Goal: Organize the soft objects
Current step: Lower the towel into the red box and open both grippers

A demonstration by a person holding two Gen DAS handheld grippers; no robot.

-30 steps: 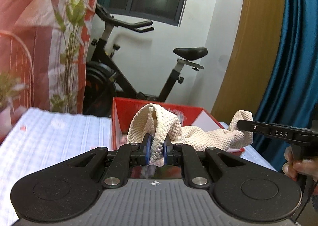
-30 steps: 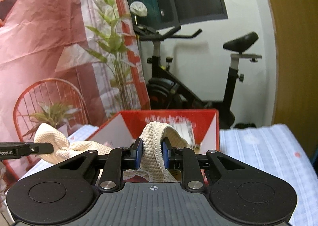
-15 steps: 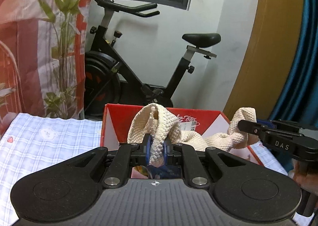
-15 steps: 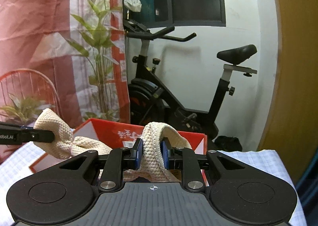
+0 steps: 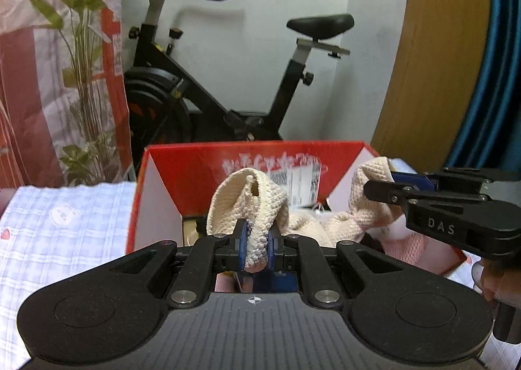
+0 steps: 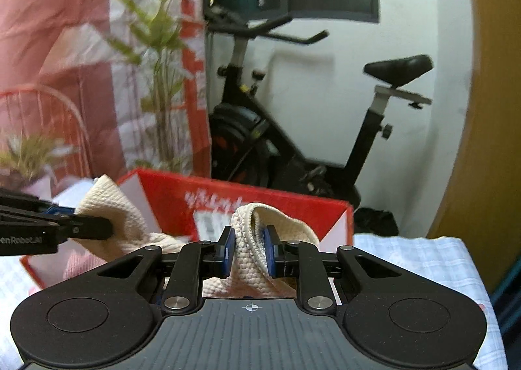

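A cream waffle-knit cloth [image 5: 250,197] is held between both grippers over an open red cardboard box [image 5: 195,161]. My left gripper [image 5: 256,244] is shut on one end of the cloth. My right gripper [image 6: 249,251] is shut on the other end [image 6: 250,233]; it also shows in the left wrist view [image 5: 377,189], at the right above the box. The cloth sags between them into the box [image 6: 169,194]. A pink cloth [image 5: 407,246] lies inside the box under it.
The box stands on a bed with a light blue checked sheet [image 5: 65,233]. An exercise bike [image 5: 208,99] stands behind the box by the white wall. A plant [image 5: 81,54] and red-and-white curtain are at the left, a blue curtain [image 5: 495,77] at the right.
Both grippers have moved forward and down with the cloth, closer over the box. The cloth now hangs lower into the box. Both grips stay shut.
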